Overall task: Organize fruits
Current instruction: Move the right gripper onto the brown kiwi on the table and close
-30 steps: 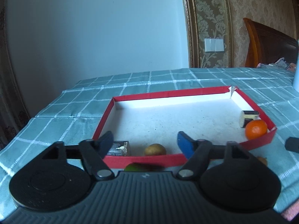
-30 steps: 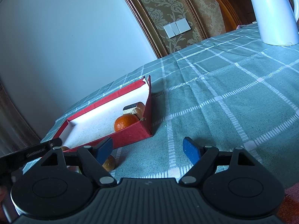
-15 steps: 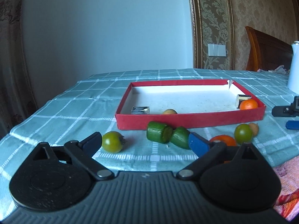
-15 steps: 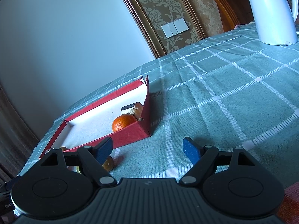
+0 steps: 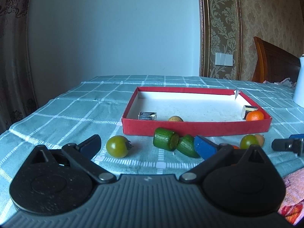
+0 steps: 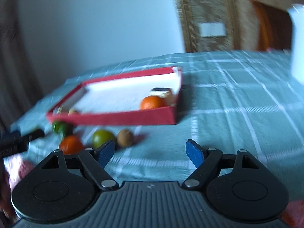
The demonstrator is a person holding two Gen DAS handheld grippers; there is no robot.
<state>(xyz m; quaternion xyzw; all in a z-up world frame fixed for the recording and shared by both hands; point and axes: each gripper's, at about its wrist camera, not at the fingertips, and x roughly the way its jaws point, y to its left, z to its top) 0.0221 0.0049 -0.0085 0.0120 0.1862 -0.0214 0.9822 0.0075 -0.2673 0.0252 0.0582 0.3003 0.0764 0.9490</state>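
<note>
We take the green tomato [image 5: 117,146], just in front of the red tray [image 5: 195,128] near its left corner, to be light, smooth, round and apt to roll, so we would pinch it across its middle. Beside it lie two green cucumber pieces [image 5: 175,144], stiffer and flat-ended. Our left gripper [image 5: 146,145] has just been opening; its jaws stand wide, holding nothing. The right gripper [image 6: 151,153] is blurred, seemingly empty and parted.
</note>
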